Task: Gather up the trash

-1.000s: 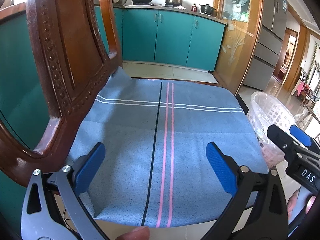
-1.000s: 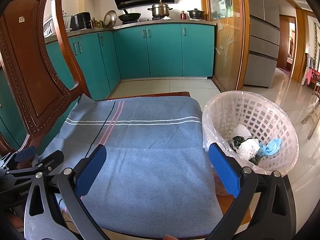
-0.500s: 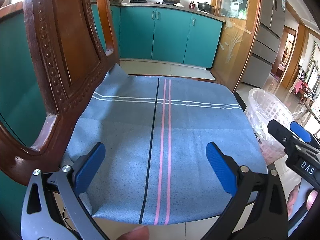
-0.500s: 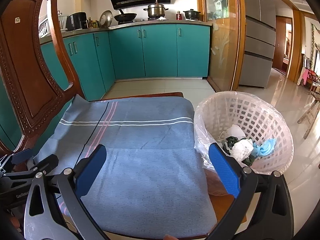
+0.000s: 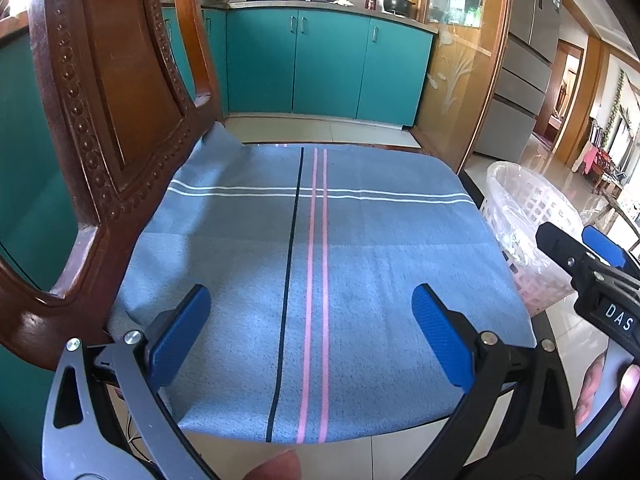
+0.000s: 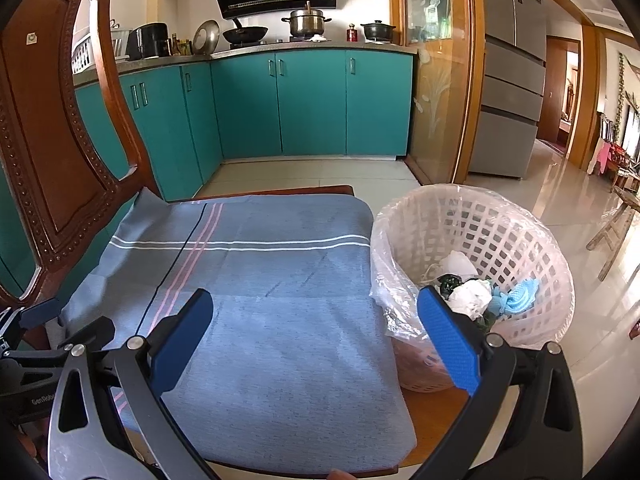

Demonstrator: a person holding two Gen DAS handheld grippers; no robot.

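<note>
1. Nearest the left wrist camera, the left claw (image 5: 310,332) hangs spread wide over the front of a blue striped cloth (image 5: 312,264), its blue pads (image 5: 178,334) gripping nothing.
2. Likewise in the right wrist view, the right claw (image 6: 316,340) is spread wide and empty, one pad over the cloth (image 6: 260,304) and the other in front of the trash basket (image 6: 532,248).
3. Each claw shows in the other's view: the right claw (image 5: 592,264) at the right edge of the left view, the left claw (image 6: 48,332) at the lower left of the right view.
4. The cloth covers the seat of a carved wooden chair (image 5: 100,92), whose back rises on the left.
5. The white lattice basket, lined with a clear plastic bag (image 6: 384,264), stands just beside the seat's right edge (image 5: 520,208).
6. The trash lies inside the basket: a white crumpled wad (image 6: 472,296), a blue piece (image 6: 516,294), and a dark piece (image 6: 450,282), all touching.
7. Farther back, teal cabinets (image 6: 312,100) carry a metal pot (image 6: 307,22) and a wok (image 6: 245,34), and a grey refrigerator (image 6: 512,76) stands to the right.
</note>
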